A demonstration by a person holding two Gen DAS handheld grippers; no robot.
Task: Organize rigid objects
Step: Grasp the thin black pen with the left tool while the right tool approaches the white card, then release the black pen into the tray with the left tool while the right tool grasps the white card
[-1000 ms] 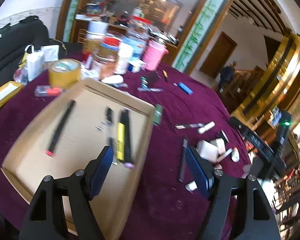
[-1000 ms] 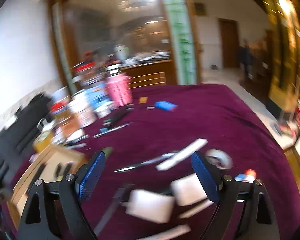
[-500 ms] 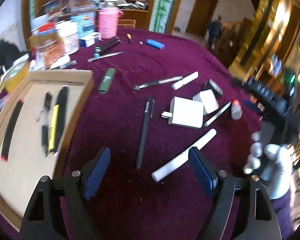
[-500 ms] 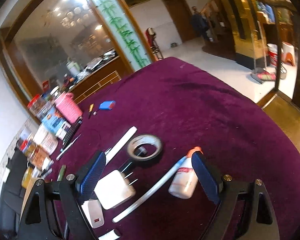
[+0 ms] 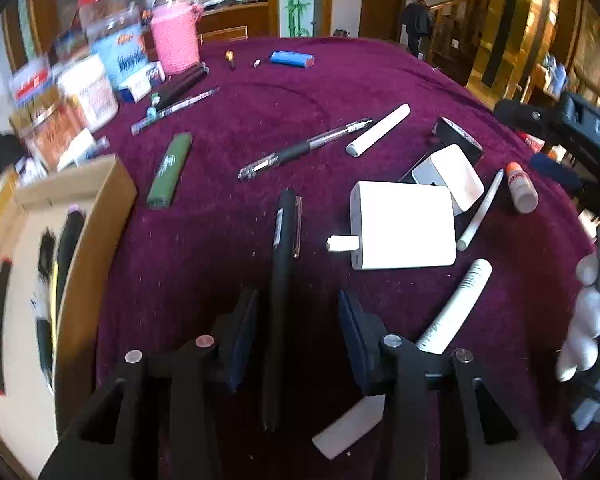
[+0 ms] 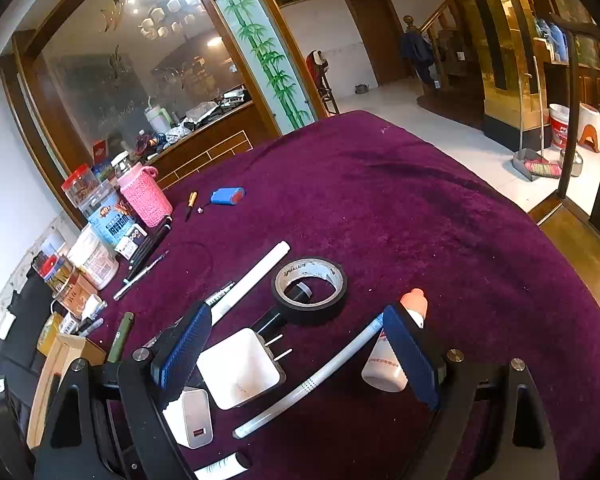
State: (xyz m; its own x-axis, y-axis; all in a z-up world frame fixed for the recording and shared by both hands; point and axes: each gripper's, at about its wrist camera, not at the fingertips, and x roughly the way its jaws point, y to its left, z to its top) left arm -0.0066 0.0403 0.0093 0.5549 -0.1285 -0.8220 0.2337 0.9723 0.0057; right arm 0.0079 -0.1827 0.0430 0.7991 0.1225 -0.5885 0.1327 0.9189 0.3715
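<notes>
My left gripper is open and straddles a black pen that lies on the purple tablecloth between its pads, apart from both. A cardboard tray with several pens stands at the left. A large white charger, a smaller white charger and white tubes lie to the right. My right gripper is open over a white charger, with a thin white pen and a small white bottle between its pads.
A black tape roll, a green pen, a clear gel pen and a blue lighter lie on the cloth. Jars, boxes and a pink cup crowd the far left. The table edge falls off at the right.
My left gripper moved right from over the tray and came down around the black pen. My right gripper swung right and lowered over the white charger and bottle.
</notes>
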